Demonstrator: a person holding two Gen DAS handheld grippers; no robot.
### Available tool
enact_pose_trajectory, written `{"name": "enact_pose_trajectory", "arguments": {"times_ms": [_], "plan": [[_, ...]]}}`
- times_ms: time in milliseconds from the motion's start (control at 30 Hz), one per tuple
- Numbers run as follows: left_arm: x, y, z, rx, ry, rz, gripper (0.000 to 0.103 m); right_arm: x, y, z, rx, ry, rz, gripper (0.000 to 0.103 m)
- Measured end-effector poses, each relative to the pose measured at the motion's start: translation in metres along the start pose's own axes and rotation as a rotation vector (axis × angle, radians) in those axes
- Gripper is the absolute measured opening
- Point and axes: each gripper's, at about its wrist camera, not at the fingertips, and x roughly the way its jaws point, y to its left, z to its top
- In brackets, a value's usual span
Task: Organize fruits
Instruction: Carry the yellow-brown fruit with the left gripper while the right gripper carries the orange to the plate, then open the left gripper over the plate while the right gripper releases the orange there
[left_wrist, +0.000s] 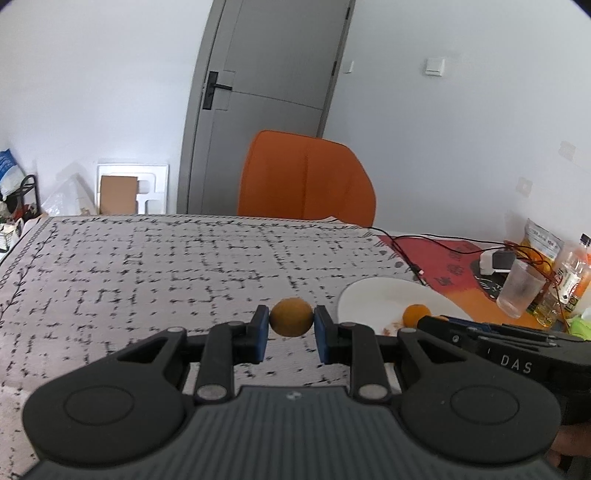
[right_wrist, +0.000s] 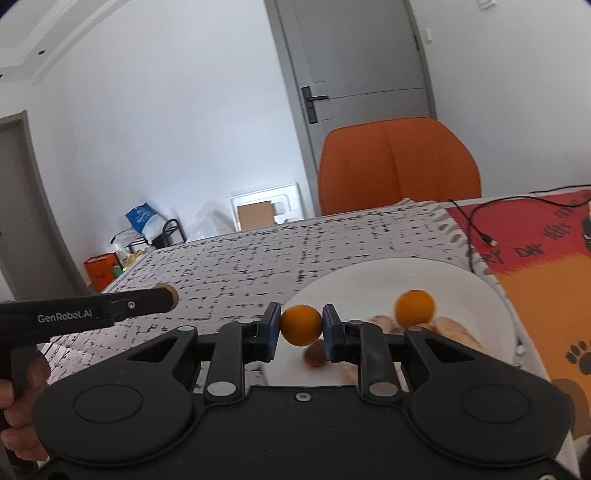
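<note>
Left gripper clamps a small dull-orange round fruit between its blue pads, held above the grey-white tablecloth with black dash pattern, just left of the white round plate. Right gripper pinches a brighter orange round fruit the same way, over the near left part of that plate.

Left wrist view only: a clear plastic cup, tilted in the fisheye, at far right on the table, bottles and a yellow packet behind it, black cable running across a red-orange printed mat. It sees the right gripper only as a black body marked DAS entering from the right, jaws hidden, with one orange fruit on the plate just beyond it.

Right wrist view only: the plate contents are clearer, with a second loose orange fruit sitting right of the held one, pale blurred pieces beside it, and a dark reddish item partly hidden under the fingers; can't tell what those are. Paw prints and lettering show on the mat. The left gripper shows side-on at left, its dull fruit peeking past the tip, a hand on the handle.

Both views: orange chair at the table's far edge, grey door behind, white foam packing against the wall.
</note>
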Motion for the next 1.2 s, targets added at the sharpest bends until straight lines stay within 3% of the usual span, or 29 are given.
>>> {"name": "enact_pose_trajectory", "arguments": {"times_ms": [1200], "plan": [[0.066,-0.066,-0.002,0.067,0.063,-0.085,0.025,-0.011,-0.082,-0.010,0.111,-0.025,-0.107,0.023]]}}
